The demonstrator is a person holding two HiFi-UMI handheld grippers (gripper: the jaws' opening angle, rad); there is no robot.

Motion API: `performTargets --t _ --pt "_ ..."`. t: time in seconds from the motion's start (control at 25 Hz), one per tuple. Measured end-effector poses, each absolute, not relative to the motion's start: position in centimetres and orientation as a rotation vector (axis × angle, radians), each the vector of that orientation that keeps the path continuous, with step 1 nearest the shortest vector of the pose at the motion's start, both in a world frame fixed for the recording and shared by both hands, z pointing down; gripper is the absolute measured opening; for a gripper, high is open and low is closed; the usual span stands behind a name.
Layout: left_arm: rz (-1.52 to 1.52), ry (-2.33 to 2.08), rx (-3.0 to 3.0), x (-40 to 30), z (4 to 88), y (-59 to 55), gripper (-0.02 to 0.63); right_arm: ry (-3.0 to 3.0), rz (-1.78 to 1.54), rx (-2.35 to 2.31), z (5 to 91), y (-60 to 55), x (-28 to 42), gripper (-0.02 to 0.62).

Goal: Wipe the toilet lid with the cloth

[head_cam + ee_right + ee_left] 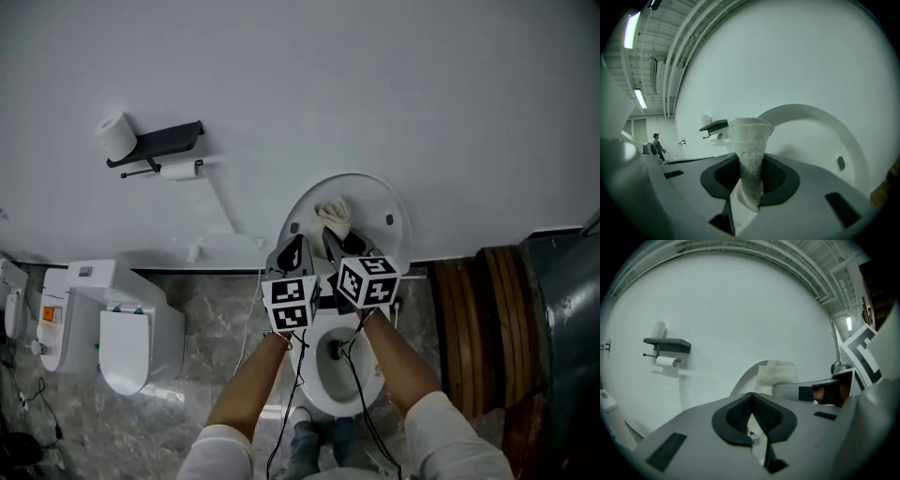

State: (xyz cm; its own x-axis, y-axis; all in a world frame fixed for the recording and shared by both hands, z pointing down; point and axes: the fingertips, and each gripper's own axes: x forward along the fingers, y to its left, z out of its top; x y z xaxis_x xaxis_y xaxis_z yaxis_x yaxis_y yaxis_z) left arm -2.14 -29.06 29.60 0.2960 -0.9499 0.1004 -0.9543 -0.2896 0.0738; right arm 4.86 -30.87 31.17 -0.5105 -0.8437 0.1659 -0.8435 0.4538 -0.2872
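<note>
Gripping the cloth (749, 154) in my right gripper (328, 234) jaws at the lid's (375, 202) top edge; left gripper (751, 401) jaws closed, empty. Only the head view shows the bowl (335, 361).

Side by side, the left hand-held gripper (751, 401) is closed empty while the right hand-held gripper (750, 180) pinches the cloth (749, 140).

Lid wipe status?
Done: the cloth is gripped in the right claw, and the lid stands raised against the wall. In hand: the cloth is up at the lid's upper part, though contact isn't clear. To do: the wiping itself, since no wiped area shows. The left claw is shut and empty.
</note>
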Motion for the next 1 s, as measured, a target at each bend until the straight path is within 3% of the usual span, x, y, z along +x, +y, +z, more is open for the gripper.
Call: performTargets --t 0.2,0.44,1.0 --pt "-0.006 -1.901 2.451 -3.6 29.9 -31.0 0.012 2.841 -0.373 -1.333 32.1 -33.8 2.5 0.101" --pt "0.047 -1.958 2.423 -3.8 30.7 -32.0 0.012 2.809 -0.448 -1.401 34.3 -37.7 2.4 0.101" --pt "0.031 -1.828 2.464 4.5 32.2 -32.5 0.012 2.487 -0.403 -1.991 35.6 -39.8 18.5 0.101"
